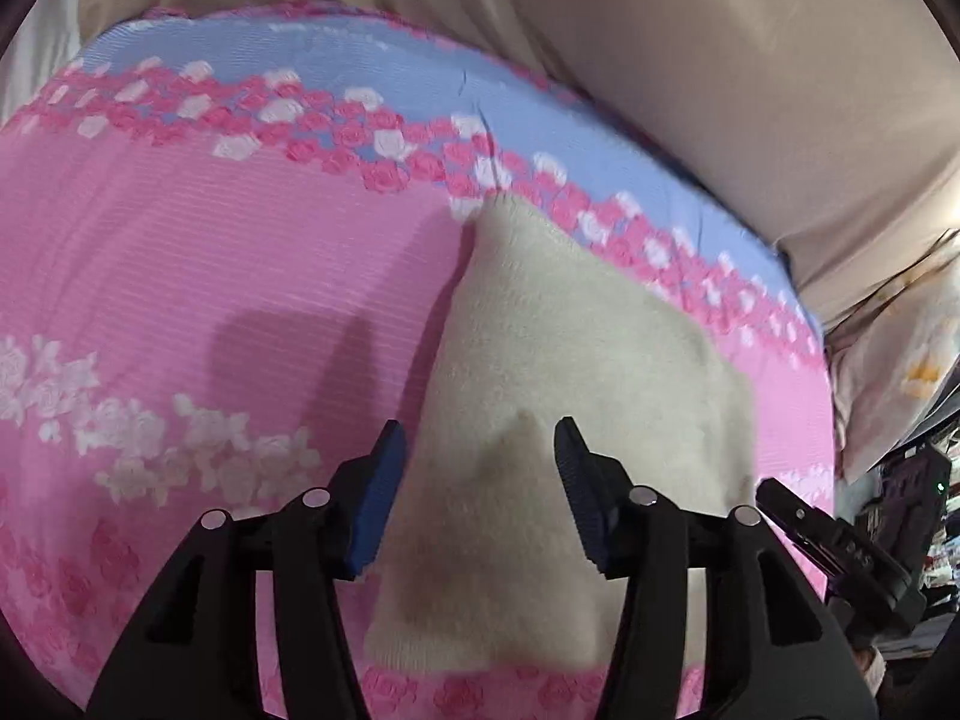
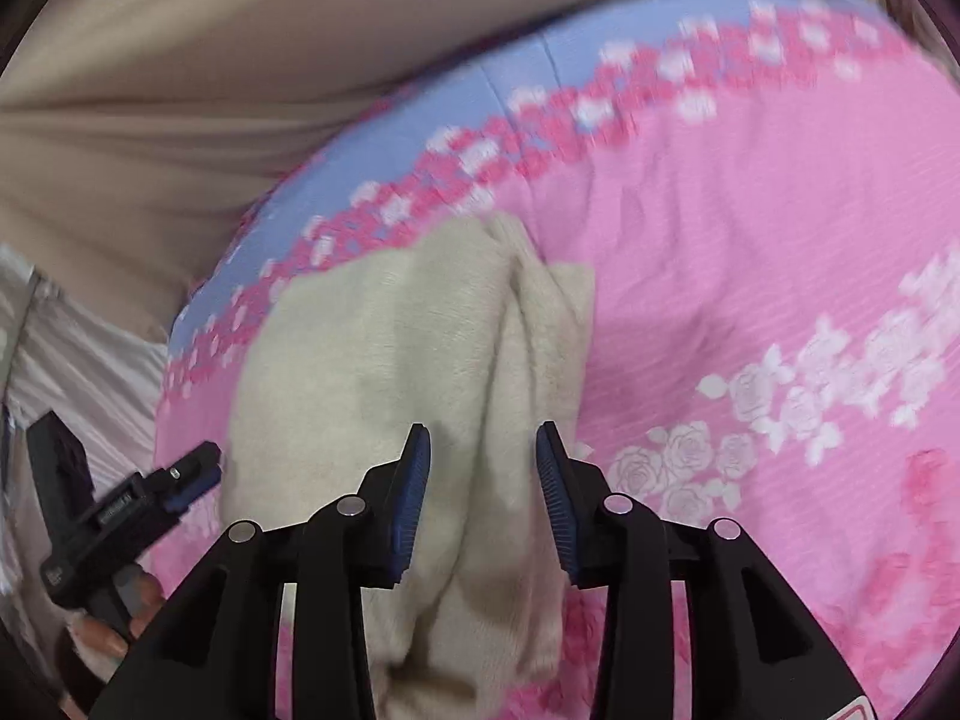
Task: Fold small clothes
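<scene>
A small cream fleecy garment (image 1: pixel 570 372) lies on a pink and blue flowered bedspread (image 1: pixel 180 252). In the left wrist view my left gripper (image 1: pixel 477 456) is open, its jaws apart just above the garment's near part. In the right wrist view the garment (image 2: pixel 372 360) shows a raised fold down its right side. My right gripper (image 2: pixel 483 456) is open, its jaws either side of that fold, just above it. The left gripper (image 2: pixel 180 480) also shows at the left of the right wrist view, and the right gripper (image 1: pixel 834 534) at the right of the left wrist view.
A beige sheet or curtain (image 1: pixel 660 60) runs behind the bedspread. A light patterned pillow (image 1: pixel 900 360) and dark clutter (image 1: pixel 918 504) lie off the bed's right edge. The bedspread (image 2: pixel 780 240) stretches wide to the right of the garment.
</scene>
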Tool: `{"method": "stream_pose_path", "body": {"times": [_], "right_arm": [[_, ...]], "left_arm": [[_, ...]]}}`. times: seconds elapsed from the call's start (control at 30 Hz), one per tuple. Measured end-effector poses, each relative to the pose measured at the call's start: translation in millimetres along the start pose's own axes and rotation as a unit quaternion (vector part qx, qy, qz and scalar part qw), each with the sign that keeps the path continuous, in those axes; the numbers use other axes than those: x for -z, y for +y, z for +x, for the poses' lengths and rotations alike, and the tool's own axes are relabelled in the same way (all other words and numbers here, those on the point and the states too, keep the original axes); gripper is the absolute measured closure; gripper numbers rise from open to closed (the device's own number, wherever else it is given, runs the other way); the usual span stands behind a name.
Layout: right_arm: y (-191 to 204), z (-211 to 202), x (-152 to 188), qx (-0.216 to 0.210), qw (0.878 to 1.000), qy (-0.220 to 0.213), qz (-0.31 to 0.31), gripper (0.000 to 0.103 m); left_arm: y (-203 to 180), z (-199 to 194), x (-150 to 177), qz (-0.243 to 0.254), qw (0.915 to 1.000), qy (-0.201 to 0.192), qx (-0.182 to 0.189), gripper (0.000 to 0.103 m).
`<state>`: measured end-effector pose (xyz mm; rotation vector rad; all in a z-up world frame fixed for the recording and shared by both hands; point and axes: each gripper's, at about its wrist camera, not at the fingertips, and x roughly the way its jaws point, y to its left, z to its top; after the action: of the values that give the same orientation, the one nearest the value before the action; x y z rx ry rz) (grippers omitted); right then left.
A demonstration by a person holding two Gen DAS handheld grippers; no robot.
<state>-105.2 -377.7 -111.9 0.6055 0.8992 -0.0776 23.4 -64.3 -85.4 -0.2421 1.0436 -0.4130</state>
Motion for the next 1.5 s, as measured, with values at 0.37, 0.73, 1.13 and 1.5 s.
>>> {"method": "stream_pose_path", "body": {"times": [0.37, 0.73, 1.13, 1.5], "right_arm": [[24, 16, 58, -0.062, 0.994, 0.094, 0.009, 0.089], [-17, 18, 64, -0.038, 0.995, 0.082, 0.044, 0.08], [39, 13, -38, 0.024, 0.998, 0.0, -0.051, 0.076], [28, 70, -62, 0.115, 0.991, 0.034, -0.063, 0.06]], "left_arm": [[-16, 13, 37, 0.056, 0.9957, 0.073, -0.01, 0.036], [-7, 21, 46, 0.055, 0.9932, 0.099, -0.027, 0.034], [-5, 19, 41, 0.07, 0.9925, 0.092, -0.039, 0.035], [-12, 21, 45, 0.101, 0.9899, 0.081, -0.057, 0.033]]}}
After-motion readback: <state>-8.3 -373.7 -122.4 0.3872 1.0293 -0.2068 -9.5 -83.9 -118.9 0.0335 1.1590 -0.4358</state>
